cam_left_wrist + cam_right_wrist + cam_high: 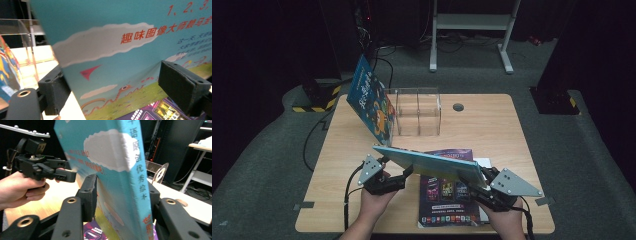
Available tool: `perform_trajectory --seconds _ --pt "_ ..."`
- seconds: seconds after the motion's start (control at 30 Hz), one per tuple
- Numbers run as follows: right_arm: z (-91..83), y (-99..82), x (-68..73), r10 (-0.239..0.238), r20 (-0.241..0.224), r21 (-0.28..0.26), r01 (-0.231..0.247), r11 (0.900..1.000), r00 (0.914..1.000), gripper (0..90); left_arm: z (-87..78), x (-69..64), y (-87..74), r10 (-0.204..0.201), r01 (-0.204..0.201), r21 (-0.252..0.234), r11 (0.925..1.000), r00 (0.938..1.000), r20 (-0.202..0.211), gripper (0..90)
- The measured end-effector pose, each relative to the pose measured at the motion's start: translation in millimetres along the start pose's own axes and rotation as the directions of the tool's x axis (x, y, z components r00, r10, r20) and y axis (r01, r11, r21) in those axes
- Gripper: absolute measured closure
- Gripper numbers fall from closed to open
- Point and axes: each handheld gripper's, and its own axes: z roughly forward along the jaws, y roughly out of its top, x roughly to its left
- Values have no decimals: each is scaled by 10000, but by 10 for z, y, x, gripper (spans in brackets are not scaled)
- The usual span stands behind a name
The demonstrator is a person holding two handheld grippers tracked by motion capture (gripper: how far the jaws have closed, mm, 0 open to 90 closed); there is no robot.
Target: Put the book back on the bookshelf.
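A teal picture book (pixel 427 162) with a white cloud and red lettering hangs tilted above the table's front. My right gripper (pixel 482 177) has its pads pressed on both sides of the book's spine end (pixel 140 182), so it is shut on the book. My left gripper (pixel 408 172) is at the book's opposite, left edge. In the left gripper view its jaws stand wide apart, with the book's cover (pixel 112 50) facing the camera beyond them. The right gripper view shows the left gripper (pixel 62 173) with a jaw tip against the book's edge.
A purple magazine (pixel 447 192) lies on the wooden table (pixel 492 130) under the held book, over a white sheet (pixel 484 162). A clear acrylic holder (pixel 418 112) stands at mid-table. A blue picture book (pixel 372 100) leans on its left side.
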Motion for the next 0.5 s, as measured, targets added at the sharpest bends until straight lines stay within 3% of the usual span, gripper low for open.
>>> perform_trajectory --seconds 0.2,0.23,0.27,0.33,0.5 --pt "-27 -32 0 111 -300 -279 -120 9995 9995 798 -18 55 -7 -117 117 32 9999 9998 -129 193" --pt "-26 -31 22 24 280 -298 -15 9996 9996 807 -21 55 -5 -129 129 27 9999 9998 -128 193" --pt "-29 -28 4 226 458 -279 -213 9994 9987 806 -31 52 -1 -101 101 19 9999 9999 -123 194" --pt "-56 -57 -106 1119 589 -438 -1095 9930 9920 810 -49 43 -1 101 -101 3 9999 9999 -124 198" --pt "-109 -120 -134 1560 784 -678 -1509 9862 9846 810 -58 42 -6 271 -271 60 9996 9996 -82 220"
